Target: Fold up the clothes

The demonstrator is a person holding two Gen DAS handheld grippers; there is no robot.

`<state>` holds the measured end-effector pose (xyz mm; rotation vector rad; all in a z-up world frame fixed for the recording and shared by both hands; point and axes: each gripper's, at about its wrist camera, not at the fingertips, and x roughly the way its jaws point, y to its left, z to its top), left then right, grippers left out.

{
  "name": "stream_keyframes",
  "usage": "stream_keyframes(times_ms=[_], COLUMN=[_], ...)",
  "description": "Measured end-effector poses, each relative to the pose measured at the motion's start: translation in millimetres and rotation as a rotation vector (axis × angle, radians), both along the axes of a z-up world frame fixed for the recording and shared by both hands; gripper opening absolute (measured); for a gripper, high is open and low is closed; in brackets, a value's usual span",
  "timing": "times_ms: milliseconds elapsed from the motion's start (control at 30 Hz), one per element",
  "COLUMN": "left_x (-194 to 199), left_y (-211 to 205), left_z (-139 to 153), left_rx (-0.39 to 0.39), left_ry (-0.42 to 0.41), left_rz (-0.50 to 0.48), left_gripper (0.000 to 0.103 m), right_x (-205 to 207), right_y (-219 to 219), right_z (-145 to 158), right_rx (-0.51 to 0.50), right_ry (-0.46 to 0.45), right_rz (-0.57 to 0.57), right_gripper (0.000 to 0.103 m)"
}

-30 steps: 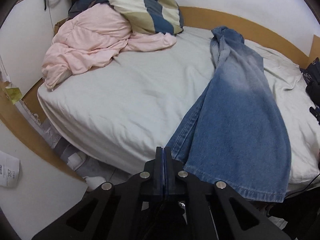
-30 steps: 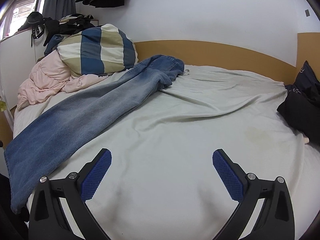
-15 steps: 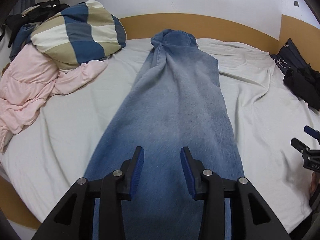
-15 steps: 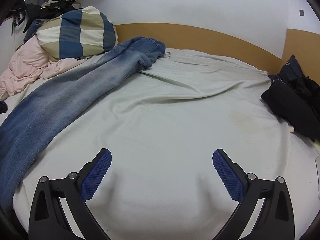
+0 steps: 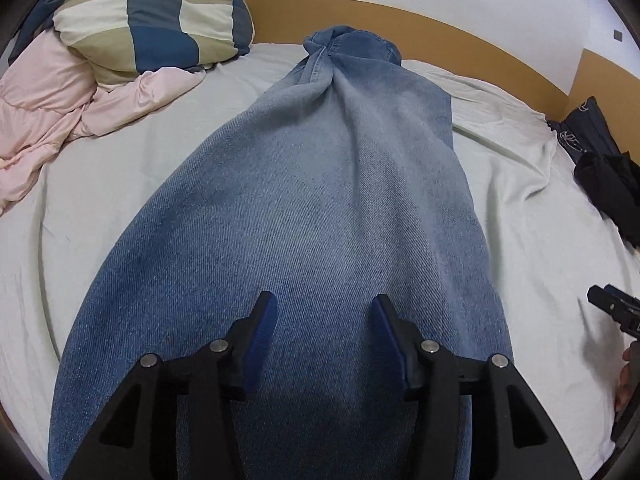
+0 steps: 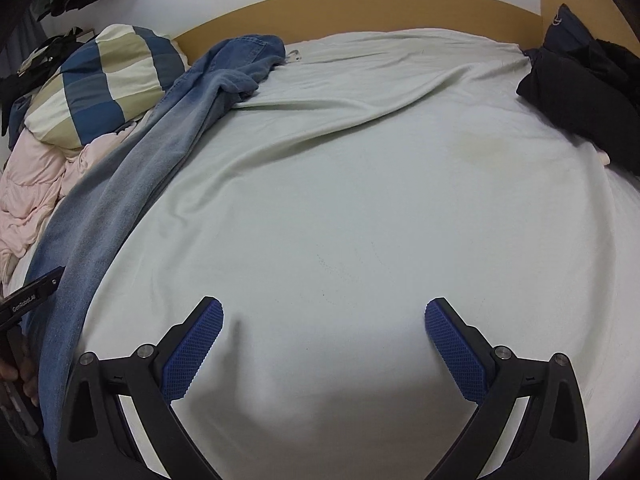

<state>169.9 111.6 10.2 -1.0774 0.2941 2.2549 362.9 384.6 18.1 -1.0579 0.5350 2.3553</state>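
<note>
Left claw (image 5: pixel 323 324) hovers part-open over the jeans (image 5: pixel 320 208); right claw (image 6: pixel 323 334) gapes wide above bare bed sheet (image 6: pixel 360 200).

Jeans lie lengthwise on the bed, waistband toward 12 o'clock by the headboard (image 5: pixel 440 24). Checked pillow (image 5: pixel 152 20) and pink quilt (image 5: pixel 48 92) sit at 10 o'clock, dark clothes (image 5: pixel 604 176) at 3 o'clock.

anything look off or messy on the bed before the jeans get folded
The jeans lie full length, but their far end by the headboard is bunched and twisted, not flat. A faint yellowish stain marks the sheet.
</note>
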Motion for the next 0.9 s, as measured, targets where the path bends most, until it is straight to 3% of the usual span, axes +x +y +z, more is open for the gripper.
stream_keyframes(times_ms=[100,333,600,633,733,900], left_x=[10.9,16.0,28.9,27.0,17.3,-4.3], left_y=[0.3,-8.2,-10.6,-8.0,1.8,23.9], left_z=[-0.3,0.1,0.8,2.1,8.2,17.2], left_rx=[-0.037,-0.033,-0.063,-0.08,-0.106,-0.058], left_ry=[0.032,0.027,0.076,0.075,0.071,0.089], left_rz=[-0.003,-0.006,0.024,0.034,0.074,0.103], left_gripper=[0.055,0.059,0.065,0.066,0.084,0.087], right_x=[-3.7,-13.3,-15.2,-15.3,-16.2,-17.8], right_y=[-3.8,-8.9,-11.1,-11.1,-10.9,-10.4], right_z=[-0.6,-5.6,-6.7,-6.6,-6.4,-5.6], right_rx=[0.022,0.074,0.085,0.085,0.087,0.087], right_ry=[-0.023,-0.096,-0.114,-0.115,-0.119,-0.12], right_rz=[0.004,0.005,0.006,0.006,0.006,-0.002], right_gripper=[0.103,0.103,0.103,0.103,0.103,0.103])
